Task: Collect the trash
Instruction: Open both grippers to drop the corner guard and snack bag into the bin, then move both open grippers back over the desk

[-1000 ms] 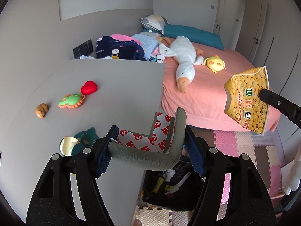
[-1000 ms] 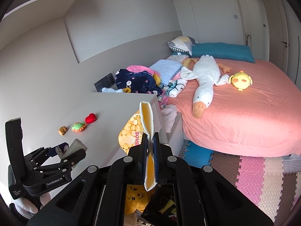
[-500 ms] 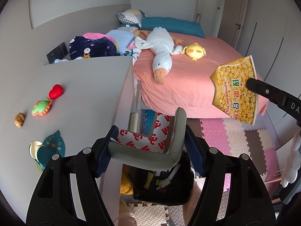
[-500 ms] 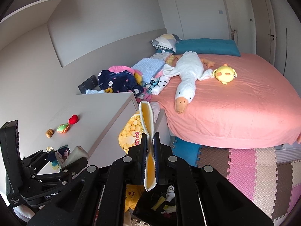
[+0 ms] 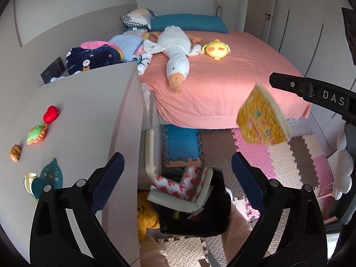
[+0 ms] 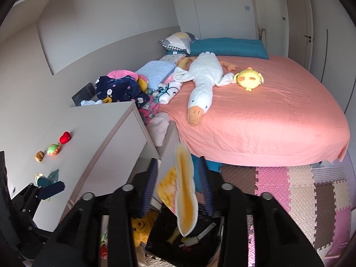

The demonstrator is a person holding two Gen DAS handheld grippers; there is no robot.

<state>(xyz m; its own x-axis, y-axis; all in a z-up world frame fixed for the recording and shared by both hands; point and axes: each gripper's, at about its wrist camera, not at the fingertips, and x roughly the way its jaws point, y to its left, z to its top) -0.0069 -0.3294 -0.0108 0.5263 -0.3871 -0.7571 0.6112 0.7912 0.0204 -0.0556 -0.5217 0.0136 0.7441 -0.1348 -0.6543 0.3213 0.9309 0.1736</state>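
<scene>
My left gripper [image 5: 178,164] is opening wide, with nothing between its blue pads [image 5: 109,178]. The bent foam strip with red-and-white backing [image 5: 184,191] has left them and lies tilted on the rim of the black trash bin [image 5: 200,224] below. My right gripper [image 6: 178,166] is opening too. The yellow snack bag [image 6: 182,191] is blurred and loose between its fingers, with neither pad pressing on it, above the black trash bin [image 6: 164,240]. In the left wrist view the yellow snack bag [image 5: 262,120] hangs in the air under the right gripper's finger [image 5: 311,89].
A pale cabinet [image 5: 84,111] with small toys on top stands left of the bin. Behind is a pink bed [image 6: 267,115] with a white goose plush [image 6: 200,84]. Foam floor mats [image 5: 289,155] lie to the right. A yellow plush [image 5: 146,218] sits beside the bin.
Both grippers opened. The foam strip dropped from the left jaws onto the bin, and the snack bag came loose from the right jaws. Both views slid right, past the cabinet edge.
</scene>
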